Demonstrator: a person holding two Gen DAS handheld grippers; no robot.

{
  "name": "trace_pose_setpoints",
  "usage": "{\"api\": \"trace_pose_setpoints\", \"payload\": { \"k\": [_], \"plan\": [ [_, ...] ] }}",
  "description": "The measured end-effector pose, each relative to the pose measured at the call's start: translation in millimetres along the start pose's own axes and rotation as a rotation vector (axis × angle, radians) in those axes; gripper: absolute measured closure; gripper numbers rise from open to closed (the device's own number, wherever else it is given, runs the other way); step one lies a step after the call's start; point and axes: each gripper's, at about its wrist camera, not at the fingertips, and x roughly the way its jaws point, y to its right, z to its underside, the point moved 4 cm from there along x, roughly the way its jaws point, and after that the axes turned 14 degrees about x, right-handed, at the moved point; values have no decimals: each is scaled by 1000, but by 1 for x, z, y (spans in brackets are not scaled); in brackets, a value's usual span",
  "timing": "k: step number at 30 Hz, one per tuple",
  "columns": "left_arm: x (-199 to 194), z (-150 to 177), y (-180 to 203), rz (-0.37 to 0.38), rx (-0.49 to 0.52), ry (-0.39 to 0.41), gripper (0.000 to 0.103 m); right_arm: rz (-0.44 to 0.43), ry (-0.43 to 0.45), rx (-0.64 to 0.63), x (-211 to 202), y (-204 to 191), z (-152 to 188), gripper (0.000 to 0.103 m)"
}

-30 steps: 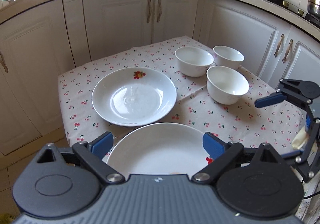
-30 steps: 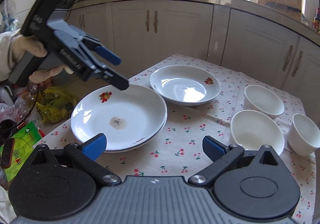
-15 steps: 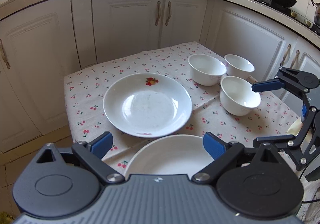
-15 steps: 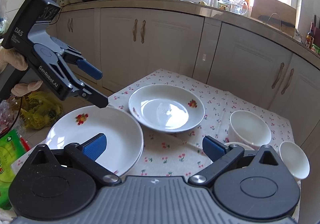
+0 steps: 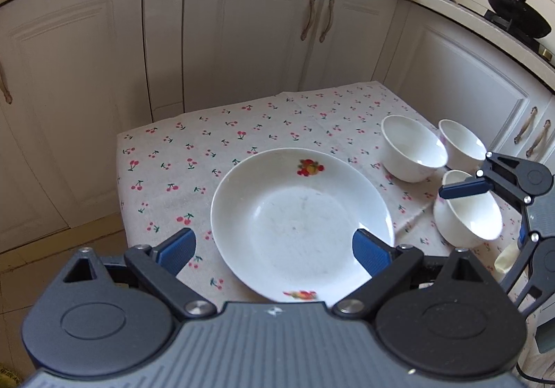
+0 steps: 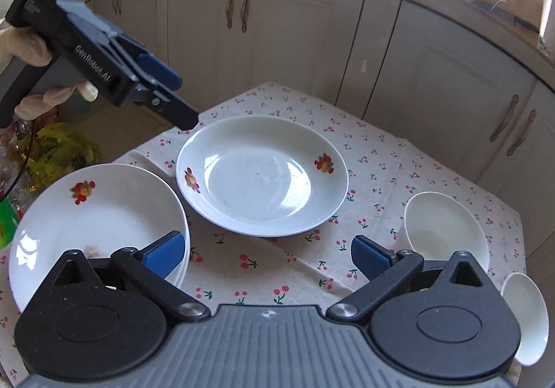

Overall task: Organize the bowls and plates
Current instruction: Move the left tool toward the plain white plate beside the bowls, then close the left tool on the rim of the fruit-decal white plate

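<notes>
A white plate with fruit prints (image 5: 301,214) (image 6: 262,174) lies alone in the middle of the cherry tablecloth (image 5: 208,141). A short stack of like plates (image 6: 97,225) lies at the near left in the right wrist view. Three white bowls (image 5: 412,148) (image 5: 463,145) (image 5: 468,218) stand to the right. My left gripper (image 5: 274,247) is open and empty above the lone plate's near rim; it also shows in the right wrist view (image 6: 173,100). My right gripper (image 6: 267,252) is open and empty above the cloth, near the bowls (image 6: 447,228).
White cabinet doors (image 5: 242,31) wrap closely round the table's far and right sides. A black wok (image 5: 517,15) sits on the counter at the far right. A yellow bag (image 6: 55,148) lies on the floor left of the table.
Both grippers have moved forward and higher over the table. The left one left the near stack and now hangs over the lone plate. Both stayed open.
</notes>
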Motion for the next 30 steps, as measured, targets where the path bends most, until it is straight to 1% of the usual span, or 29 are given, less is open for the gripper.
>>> {"api": "trace_pose_setpoints", "payload": {
  "k": [5, 9, 15, 20, 22, 27, 30],
  "plan": [
    [31, -8, -19, 4, -2, -48, 7, -9, -36, -36, 21, 0, -6, 0],
    [53, -9, -32, 35, -15, -85, 7, -14, -68, -28, 33, 5, -9, 0],
    [79, -12, -36, 79, -1, -130, 7, -22, -131, -22, 50, 9, -11, 0],
    [93, -12, -35, 120, -1, -152, 7, -46, -185, 2, 61, 10, -13, 0],
    [98, -14, -36, 132, 4, -162, 7, -43, -199, 2, 65, 10, -12, 0],
    [106, -19, -36, 158, 17, -181, 8, -33, -194, -7, 70, 7, -12, 0],
    [110, -23, -34, 169, 25, -190, 9, -39, -199, -4, 72, 9, -12, 3]
  ]
}}
